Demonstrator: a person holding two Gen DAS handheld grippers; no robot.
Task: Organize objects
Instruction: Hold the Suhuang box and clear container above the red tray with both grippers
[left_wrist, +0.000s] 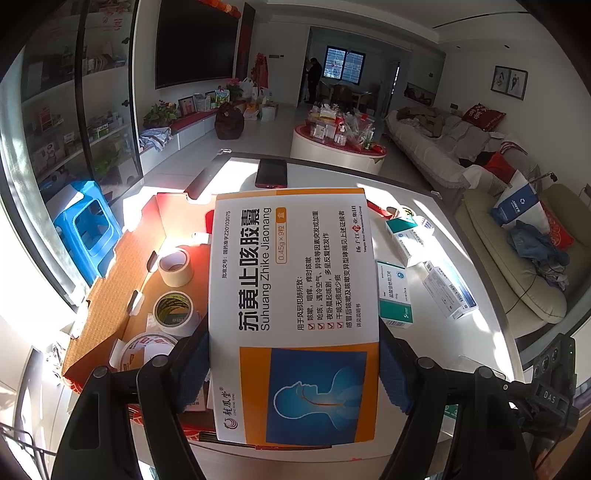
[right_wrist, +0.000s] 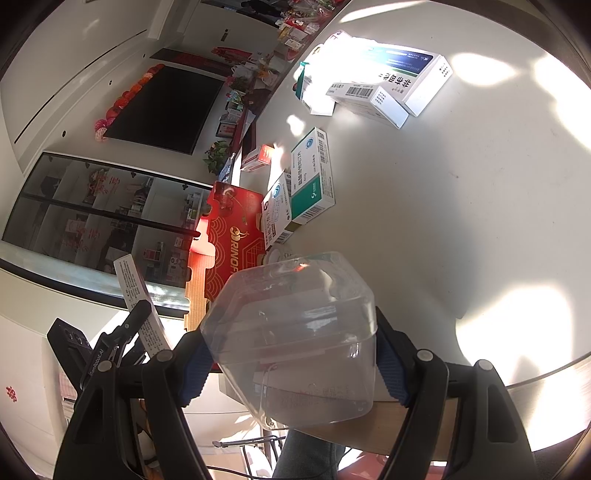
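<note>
Orange-and-white medicine box (left_wrist: 293, 314): clamped flat between the blue pads of the left gripper (left_wrist: 293, 369), printed face up, held above the open red carton (left_wrist: 110, 266).
Clear plastic container (right_wrist: 295, 332): gripped across its width by the right gripper (right_wrist: 295, 369), jaws pressed on both side walls, held over the near edge of the white table (right_wrist: 461, 221).
Tape rolls: a beige roll (left_wrist: 175, 266), a dark-printed roll (left_wrist: 173, 309) and a red-and-white roll (left_wrist: 144, 349) lie in the carton just left of the held box.
Loose cartons: a green-and-white medicine box (left_wrist: 393, 295) and two white ones (left_wrist: 447, 288) (left_wrist: 404, 236) lie on the table to the right, apart from the carton; still to be sorted, I judge.
Phone (left_wrist: 271, 173): dark, lying at the far side of the table beyond the carton.
Risk, box: the pads hold only its near end, so the long free end could swing down and twist out if the wrist tips; lowered blind, it may land on the tape rolls and sit crooked.
Risk, container: thin smooth walls may flex or slip under the pads; a drop here would go off the table edge.
Risk, both hands: grippers sit close, so one load could knock the other.
</note>
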